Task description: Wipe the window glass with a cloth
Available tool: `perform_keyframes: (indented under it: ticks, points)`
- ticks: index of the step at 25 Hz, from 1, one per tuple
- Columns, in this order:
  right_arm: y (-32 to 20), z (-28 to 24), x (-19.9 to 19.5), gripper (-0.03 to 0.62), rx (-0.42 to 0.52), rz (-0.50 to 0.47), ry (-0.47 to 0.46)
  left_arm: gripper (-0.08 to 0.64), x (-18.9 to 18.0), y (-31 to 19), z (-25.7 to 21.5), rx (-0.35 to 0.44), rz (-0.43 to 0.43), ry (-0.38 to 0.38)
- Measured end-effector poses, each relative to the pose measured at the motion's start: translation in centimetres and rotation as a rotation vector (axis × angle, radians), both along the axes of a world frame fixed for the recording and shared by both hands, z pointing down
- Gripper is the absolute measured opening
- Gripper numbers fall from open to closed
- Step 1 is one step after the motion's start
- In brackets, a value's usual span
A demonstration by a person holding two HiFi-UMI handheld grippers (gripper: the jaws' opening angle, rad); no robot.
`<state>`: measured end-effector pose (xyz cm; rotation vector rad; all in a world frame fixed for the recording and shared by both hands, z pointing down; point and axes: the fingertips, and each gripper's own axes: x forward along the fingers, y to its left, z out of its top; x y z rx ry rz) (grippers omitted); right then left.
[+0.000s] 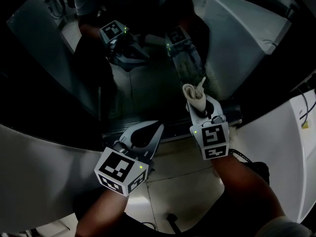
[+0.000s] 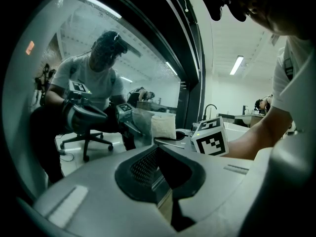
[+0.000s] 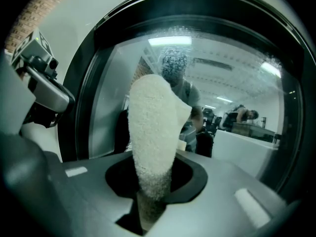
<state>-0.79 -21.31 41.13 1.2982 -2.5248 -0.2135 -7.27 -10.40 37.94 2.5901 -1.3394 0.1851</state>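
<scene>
While squeezing the fluffy white cloth [image 3: 153, 127], the right gripper [image 3: 150, 201] is pointing its long end at the dark window glass [image 3: 232, 98] just ahead | left gripper [image 2: 165, 191] is hanging closed, empty.

The cloth [image 1: 195, 96] in the right gripper [image 1: 198, 104] stands before the window glass [image 1: 140, 80], left gripper [image 1: 155, 128] beside it.

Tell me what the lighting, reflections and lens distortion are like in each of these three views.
Head view: dim overall, the window glass acting as a mirror. Left gripper view: strong fisheye bending the window frame, with bright ceiling strip lights. Right gripper view: black vignette at the corners, light strips reflected on the glass, and the cloth near the lens soft at its lower end.
</scene>
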Motion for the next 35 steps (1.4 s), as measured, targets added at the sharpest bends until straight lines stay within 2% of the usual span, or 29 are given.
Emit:
perform_keyframes:
  ticks: [10,13,19,23,25,29,35]
  points:
    - [0.6,-0.7,-1.4,0.084,-0.039,-0.050,0.002,0.015,0.2,-0.2,-0.4,-0.006,0.022,-0.008]
    - [0.7,-0.7,-1.8,0.083,-0.067,-0.093,-0.011,0.015,0.3,-0.4,-0.6,-0.015,0.018,-0.019]
    - [1.8,-0.9,-2.7,0.084,-0.066,-0.200,-0.018,0.015,0.5,-0.4,-0.4,0.028,0.015,-0.038]
    - [2.6,-1.7,-2.9,0.084,-0.071,-0.205,-0.014,0.015,0.3,-0.4,-0.1,0.030,0.064,-0.020]
    - [4.1,-2.7,-2.3,0.084,-0.070,-0.232,-0.017,0.015,1.3,0.5,-0.6,0.035,0.066,-0.029]
    - [7.5,-4.8,0.6,0.084,-0.082,-0.315,-0.053,0.015,4.3,3.6,-1.3,0.065,0.006,-0.076]
    - [10.2,-2.8,4.7,0.084,-0.216,-0.348,-0.125,0.015,5.5,5.5,-0.9,0.041,-0.048,-0.037]
